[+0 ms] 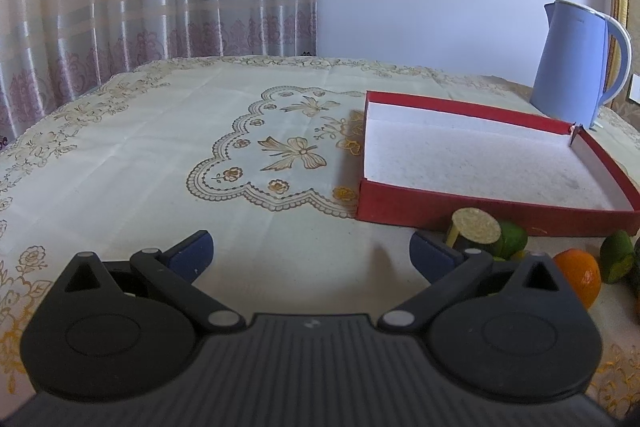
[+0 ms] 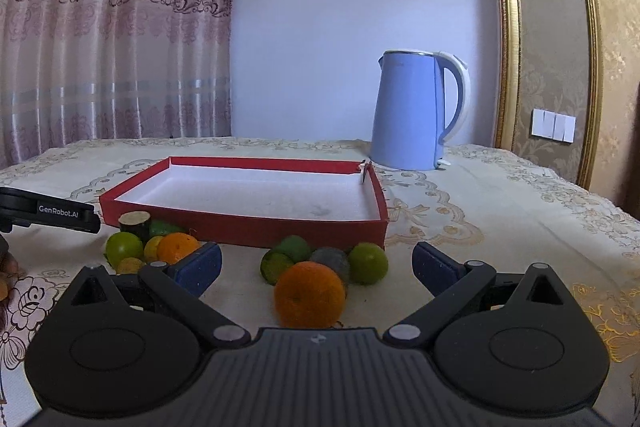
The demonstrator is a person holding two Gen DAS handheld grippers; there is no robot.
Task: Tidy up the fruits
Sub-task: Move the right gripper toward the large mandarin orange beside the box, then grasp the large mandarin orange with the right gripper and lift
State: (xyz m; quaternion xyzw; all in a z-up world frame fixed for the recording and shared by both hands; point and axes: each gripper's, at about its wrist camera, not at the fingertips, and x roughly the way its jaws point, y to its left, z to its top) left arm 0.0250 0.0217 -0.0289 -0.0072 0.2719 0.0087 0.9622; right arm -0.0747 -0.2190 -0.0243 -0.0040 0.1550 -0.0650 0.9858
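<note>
- Fruit lay loose on the cream embroidered tablecloth [image 2: 500,227], none of it yet inside the shallow red cardboard box with a white lining [image 2: 244,223], which stood bare.
- My right gripper [image 2: 316,263] hovered low over the cloth, its blue-padded fingers [image 2: 200,267] spread wide apart and holding nothing.
- Directly ahead of it, between the jaws, sat a round orange fruit [image 2: 310,294], closest of a cluster that included green limes [image 2: 368,263] and a greyish round fruit [image 2: 332,259], all just in front of the box's near wall.
- A second cluster lay to the left: another orange [image 2: 176,246], green and yellow citrus [image 2: 124,247], and a short cut log-like cylinder [image 2: 135,221].
- My left gripper [image 1: 312,253] was also spread open and empty, aimed at bare cloth, with that cluster off to its right.
- A pale blue electric kettle [image 2: 412,115] stood behind the box.
- I judged sorting had barely begun; the next move called for easing the right gripper forward around the near orange, closing gently, then lifting it over the box wall.
</note>
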